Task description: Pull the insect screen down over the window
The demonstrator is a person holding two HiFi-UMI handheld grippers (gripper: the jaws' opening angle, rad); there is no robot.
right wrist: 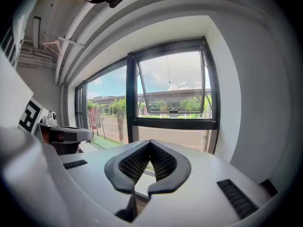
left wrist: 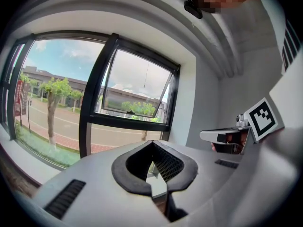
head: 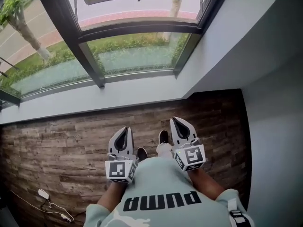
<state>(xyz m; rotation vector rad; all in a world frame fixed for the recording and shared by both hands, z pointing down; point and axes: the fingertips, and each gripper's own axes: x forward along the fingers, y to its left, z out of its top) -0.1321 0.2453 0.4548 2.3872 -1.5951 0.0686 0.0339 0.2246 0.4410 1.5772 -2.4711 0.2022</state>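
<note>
Brown wood-plank floor (head: 57, 141), black-framed window (head: 90, 63) ahead; left tongs (head: 124, 131) and right tongs (head: 180, 124) both pinched shut, empty. No insect screen in sight, probably rolled up top. I'd reach for the thin hanging cord (right wrist: 168, 70).

Left gripper (head: 124, 137) and right gripper (head: 180, 125) — side by side, jaws closed, empty.

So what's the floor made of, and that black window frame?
The floor looks like wood planks: brown and matte, with grain streaks and plank seams. It could also be wood-look laminate or tile. The window frame is probably painted metal: dark, smooth, straight slim bars with a slight sheen. Plastic can't be ruled out.
</note>
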